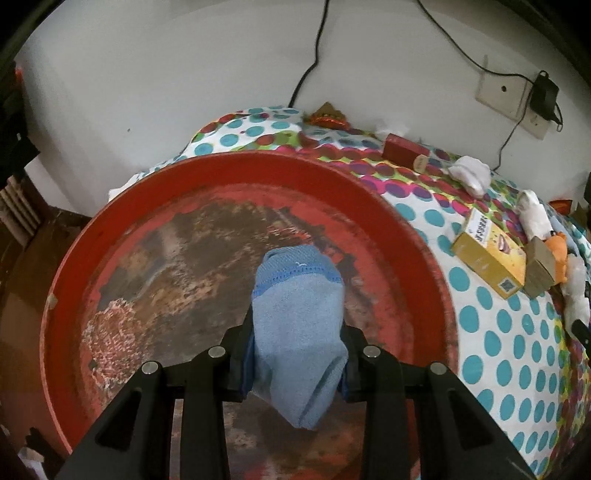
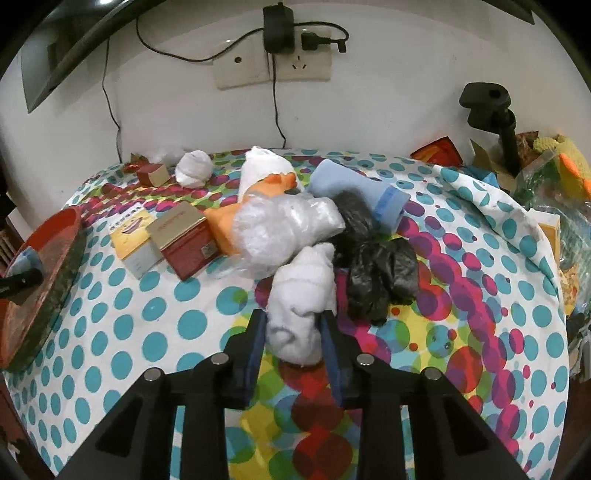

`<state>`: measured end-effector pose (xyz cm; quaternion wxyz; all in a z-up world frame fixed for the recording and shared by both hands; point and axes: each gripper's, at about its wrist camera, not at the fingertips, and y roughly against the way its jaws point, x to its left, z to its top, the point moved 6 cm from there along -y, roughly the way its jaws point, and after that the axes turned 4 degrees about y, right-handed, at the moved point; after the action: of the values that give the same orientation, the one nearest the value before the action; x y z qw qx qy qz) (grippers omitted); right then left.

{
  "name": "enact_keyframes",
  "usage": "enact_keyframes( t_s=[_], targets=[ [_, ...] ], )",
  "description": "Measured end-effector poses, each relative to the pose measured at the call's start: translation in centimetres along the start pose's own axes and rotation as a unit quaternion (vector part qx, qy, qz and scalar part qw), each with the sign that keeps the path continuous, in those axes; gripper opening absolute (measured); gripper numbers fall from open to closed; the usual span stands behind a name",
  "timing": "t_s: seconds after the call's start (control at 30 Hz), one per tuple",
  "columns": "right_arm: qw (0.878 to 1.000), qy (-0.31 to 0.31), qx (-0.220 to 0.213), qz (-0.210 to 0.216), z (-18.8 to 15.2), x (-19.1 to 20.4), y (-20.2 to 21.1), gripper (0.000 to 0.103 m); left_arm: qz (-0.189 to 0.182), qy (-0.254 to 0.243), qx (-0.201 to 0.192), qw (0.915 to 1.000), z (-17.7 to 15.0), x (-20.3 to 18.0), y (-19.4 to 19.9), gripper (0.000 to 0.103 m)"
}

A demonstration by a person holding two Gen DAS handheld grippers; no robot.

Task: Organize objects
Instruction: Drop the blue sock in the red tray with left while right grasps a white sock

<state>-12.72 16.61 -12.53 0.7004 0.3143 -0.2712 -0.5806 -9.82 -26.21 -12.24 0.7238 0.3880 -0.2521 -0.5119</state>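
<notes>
Over the tray: the left gripper (image 1: 297,354) hangs above the worn red tray (image 1: 207,166), its jaws clamped on a light blue sock (image 1: 299,332) whose darker cuff points out toward the tray's middle.
Tray: round, red-rimmed, the paint inside scuffed brown; it sits at the left edge of the bed (image 2: 147,314), which wears a polka-dot sheet.
Near the bed's front edge: the right gripper (image 2: 293,332) has its jaws drawn in against the sides of a white sock (image 2: 299,302); the pads touch it on both sides and the sock lies on the sheet.
Pile behind the white sock: a crumpled black plastic bag (image 2: 380,273) just to its right, a clear plastic bag (image 2: 284,229) touching its far end, a second blue sock (image 2: 354,188) beyond that.
Left of the pile: a yellow box (image 2: 129,229) and a red and gold box (image 2: 184,240) side by side, touching.
Back edge by the wall: a small red box (image 2: 151,173), a rolled white sock (image 2: 194,168) beside it.
Wall: a socket plate (image 2: 273,66) with a black adapter (image 2: 279,26) plugged in, its cable running down behind the bed.
Right edge: a black clamp stand (image 2: 491,107) among cluttered items.
</notes>
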Motion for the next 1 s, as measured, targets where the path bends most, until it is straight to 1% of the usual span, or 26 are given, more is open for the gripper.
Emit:
enact_keyframes(
  t_s=[0.1, 0.23, 0.33, 0.4, 0.5, 0.57, 0.63, 0.8, 0.9, 1.0],
  targets=[
    [1.0, 0.006, -0.002, 0.001, -0.2, 0.4, 0.5, 0.03, 0.003, 0.009, 0.001, 1.0, -0.2, 0.7, -0.1, 0.032],
    [1.0, 0.009, -0.001, 0.003, -0.3, 0.8, 1.0, 0.029, 0.016, 0.02, 0.009, 0.9996, -0.5, 1.9, -0.4, 0.036],
    [1.0, 0.012, 0.0, 0.006, -0.5, 1.2, 1.3, 0.026, 0.023, 0.024, 0.013, 0.9994, -0.8, 2.5, -0.5, 0.037],
    [1.0, 0.016, 0.0, 0.006, -0.7, 1.6, 1.6, 0.023, 0.02, 0.03, 0.015, 0.9993, -1.0, 2.8, -0.4, 0.039],
    [1.0, 0.021, 0.002, 0.008, -1.0, 2.1, 1.9, 0.022, 0.016, 0.037, 0.017, 0.999, -1.2, 3.0, -0.3, 0.048],
    [1.0, 0.023, 0.002, 0.011, -1.1, 2.4, 2.1, 0.022, 0.021, 0.037, 0.011, 0.999, -1.3, 3.0, 0.1, 0.061],
    [0.999, 0.029, 0.0, 0.012, -1.1, 2.8, 2.5, 0.021, 0.025, 0.032, 0.004, 0.9992, -1.3, 2.9, 0.5, 0.069],
    [0.999, 0.049, -0.008, 0.022, -0.7, 4.3, 3.2, 0.021, 0.02, 0.028, -0.002, 0.9994, -1.8, 2.7, 1.4, 0.076],
    [0.997, 0.063, -0.015, 0.032, -0.2, 5.6, 3.6, 0.021, 0.022, 0.02, -0.002, 0.9996, -2.2, 2.5, 1.7, 0.078],
    [0.996, 0.079, -0.021, 0.047, 0.4, 7.3, 3.8, 0.021, 0.019, 0.006, -0.001, 0.9998, -2.4, 2.3, 2.2, 0.082]
  ],
)
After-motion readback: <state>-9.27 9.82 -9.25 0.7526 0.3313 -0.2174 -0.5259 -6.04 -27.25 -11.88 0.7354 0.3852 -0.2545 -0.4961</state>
